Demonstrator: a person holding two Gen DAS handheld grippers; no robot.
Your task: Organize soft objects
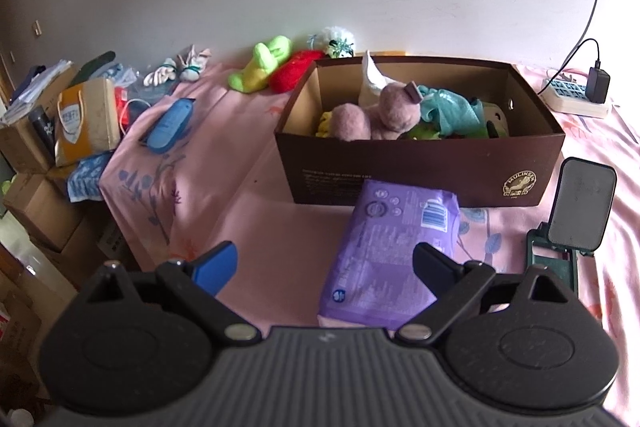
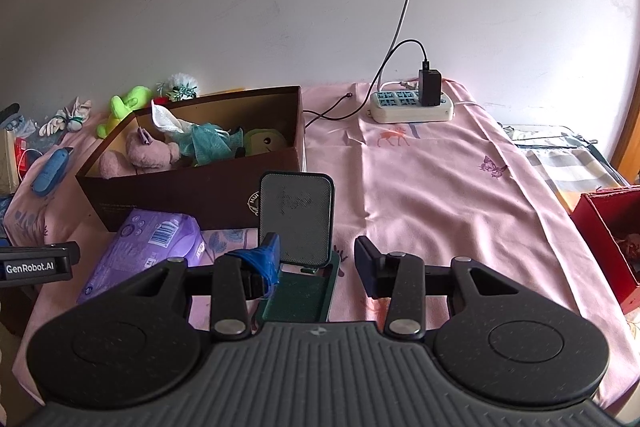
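Observation:
A brown cardboard box [image 1: 420,167] stands on the pink bedsheet and holds a pink plush [image 1: 380,115], a teal cloth [image 1: 452,109] and other soft toys. It also shows in the right wrist view [image 2: 192,195]. A purple soft pack [image 1: 388,251] lies in front of the box, between the fingers of my open left gripper [image 1: 324,259], not gripped. A green plush [image 1: 262,63], a red plush [image 1: 294,69] and white socks [image 1: 176,71] lie behind and left of the box. My right gripper [image 2: 316,255] is open and empty over a green phone stand [image 2: 298,227].
A power strip [image 2: 412,105] with a black charger and cable sits at the back by the wall. A blue case [image 1: 168,125] lies at the bed's left edge. Cardboard boxes and a paper bag [image 1: 86,119] crowd the floor at left. A red box [image 2: 608,239] is at right.

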